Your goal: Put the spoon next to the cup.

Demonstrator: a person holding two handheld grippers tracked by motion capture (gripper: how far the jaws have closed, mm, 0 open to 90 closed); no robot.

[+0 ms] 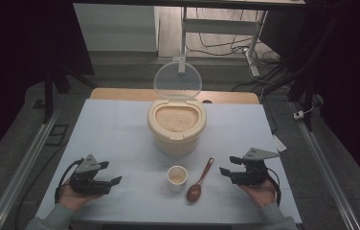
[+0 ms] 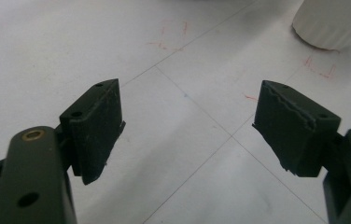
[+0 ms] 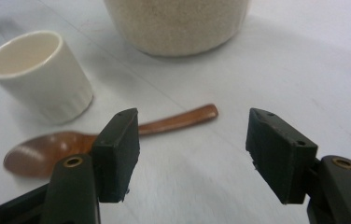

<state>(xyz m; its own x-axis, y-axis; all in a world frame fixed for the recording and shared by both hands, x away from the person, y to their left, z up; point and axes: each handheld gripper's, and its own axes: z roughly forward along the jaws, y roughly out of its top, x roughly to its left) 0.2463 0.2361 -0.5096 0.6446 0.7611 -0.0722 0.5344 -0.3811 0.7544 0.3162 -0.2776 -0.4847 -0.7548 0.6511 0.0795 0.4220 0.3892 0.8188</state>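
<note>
Right tongs [image 3: 192, 154] are seen held apart, nothing between the jaws, aimed at the wooden spoon [image 3: 94, 140], which lies flat on the surface [image 1: 120, 139] just beside the small cup [image 1: 177, 177], bowl end toward the person, handle pointing toward the rice container [image 1: 176, 125]. In the high view the right tongs [image 1: 227, 166] sit near the spoon [image 1: 199, 181] but apart from it. Left tongs [image 1: 113, 173] are rested in the hand at the left, jaws also apart and empty; in the left gripper view the left tongs [image 2: 187, 126] are pointed at bare surface, with the cup's base [image 2: 332, 21] at the top right corner.

Step in hand is judged to be the reach for the spoon. To be done well: the handle should be taken at its middle or upper part, not the bowl, with jaws brought down either side of it and closed squarely so it is not spun or skidded on the smooth surface. The cup stands close to the bowl end, so the approach should be kept on the handle side to avoid a knock. The container lid [image 1: 177, 80] is already stood open, rice exposed.

No brand, label or readable writing is seen; only faint red pen marks [image 2: 169, 42] on the surface, not legible as text.
</note>
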